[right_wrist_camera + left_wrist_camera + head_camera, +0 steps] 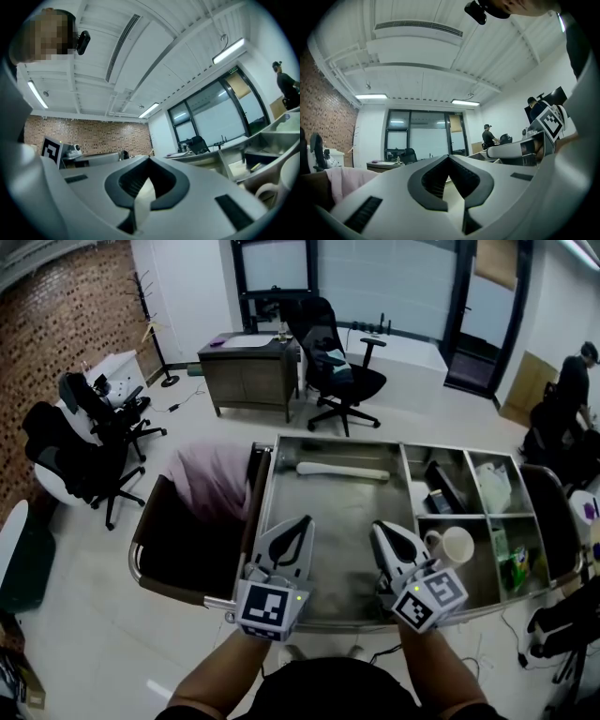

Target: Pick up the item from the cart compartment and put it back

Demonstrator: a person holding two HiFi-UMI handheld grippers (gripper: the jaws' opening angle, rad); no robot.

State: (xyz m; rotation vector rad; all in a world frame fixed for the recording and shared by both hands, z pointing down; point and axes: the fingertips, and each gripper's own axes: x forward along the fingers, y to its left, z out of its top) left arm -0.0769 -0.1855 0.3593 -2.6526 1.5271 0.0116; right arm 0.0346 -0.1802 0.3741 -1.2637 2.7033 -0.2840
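Observation:
A steel cart (272, 486) stands in front of me with one large compartment and several small ones at the right. A long cream-coloured item (342, 471) lies at the far end of the large compartment. My left gripper (302, 523) and right gripper (381, 529) hover side by side over the near part of that compartment, tilted upward, both shut and empty. The left gripper view shows its jaws (449, 157) meeting at the tips, with only the room beyond. In the right gripper view the jaws (149, 160) also meet.
A white mug (453, 545) stands in a small compartment beside the right gripper. Other small compartments hold a black item (441, 486), a plastic bag (494, 486) and green packaging (514, 568). A pink cloth (214, 479) fills a dark bin at the cart's left. Office chairs, a desk and a person stand farther off.

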